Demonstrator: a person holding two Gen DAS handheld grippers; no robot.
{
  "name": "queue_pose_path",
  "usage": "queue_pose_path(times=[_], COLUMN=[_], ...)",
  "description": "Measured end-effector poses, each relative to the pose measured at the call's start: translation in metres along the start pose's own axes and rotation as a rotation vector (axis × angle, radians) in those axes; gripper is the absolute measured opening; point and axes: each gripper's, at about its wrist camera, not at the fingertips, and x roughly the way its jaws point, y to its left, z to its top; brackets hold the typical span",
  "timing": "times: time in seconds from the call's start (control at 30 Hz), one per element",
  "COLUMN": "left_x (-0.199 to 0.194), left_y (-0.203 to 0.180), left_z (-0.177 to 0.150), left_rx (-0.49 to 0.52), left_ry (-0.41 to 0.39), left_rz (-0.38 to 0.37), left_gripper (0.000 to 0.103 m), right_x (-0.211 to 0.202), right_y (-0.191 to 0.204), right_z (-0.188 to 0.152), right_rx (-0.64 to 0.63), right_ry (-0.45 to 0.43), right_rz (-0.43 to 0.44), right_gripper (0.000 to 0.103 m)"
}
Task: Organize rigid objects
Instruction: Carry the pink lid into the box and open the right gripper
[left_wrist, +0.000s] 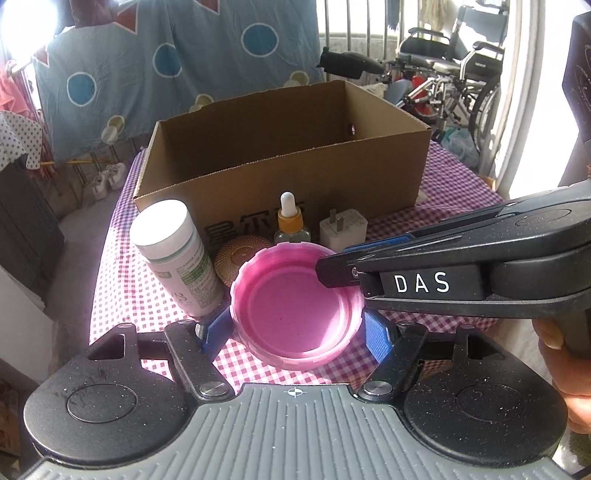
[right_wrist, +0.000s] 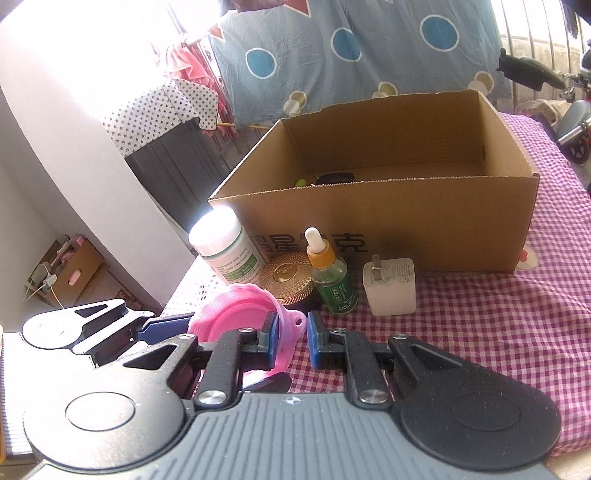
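Fingers of the left gripper clamp the pink funnel; the right gripper, angled downward, pinches its rim.

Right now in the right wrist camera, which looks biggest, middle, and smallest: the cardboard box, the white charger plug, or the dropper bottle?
1. Cardboard box, by far the largest.
2 and 3. White charger plug and dropper bottle look about alike: the plug is wider, the bottle taller, so I won't rank them.

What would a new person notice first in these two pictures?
The bright pink funnel stands out, held between the left gripper pads while the right gripper pinches its rim. Behind it, an open cardboard box fills the checked tablecloth, with a white bottle in front of its left corner.
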Motion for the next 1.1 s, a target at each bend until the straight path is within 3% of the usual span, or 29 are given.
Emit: queue_pose_path(times=[0.43, 0.63, 0.73, 0.9, 1.1], left_x=[-0.025, -0.037, -0.032, -0.003, 0.063], left_y=[-0.003, 0.007, 0.016, 0.037, 0.062], left_z=[0.017, 0.054, 0.078, 0.123, 0.160], left_rx=[0.023, 0.064, 0.074, 0.076, 0.095], left_ry=[-0.103, -0.194, -0.203, -0.138, 0.053], left_rz=[0.031, 0.051, 0.045, 0.023, -0.004], left_gripper=[0.073, 0.073, 0.073, 0.073, 0.073], right_x=[-0.032, -0.047, -0.043, -0.012, 0.063], right_y=[0.012, 0.025, 0.026, 0.011, -0.022], right_z=[0.016, 0.057, 0.089, 0.141, 0.194], right_rx=[-0.050, -0.123, -0.146, -0.141, -0.067], right_ry=[-0.097, -0.169, -0.181, -0.114, 0.077], right_rz=[0.000, -0.017, -0.021, -0.010, 0.019], right_gripper=[0.018, 0.018, 0.018, 0.019, 0.019])
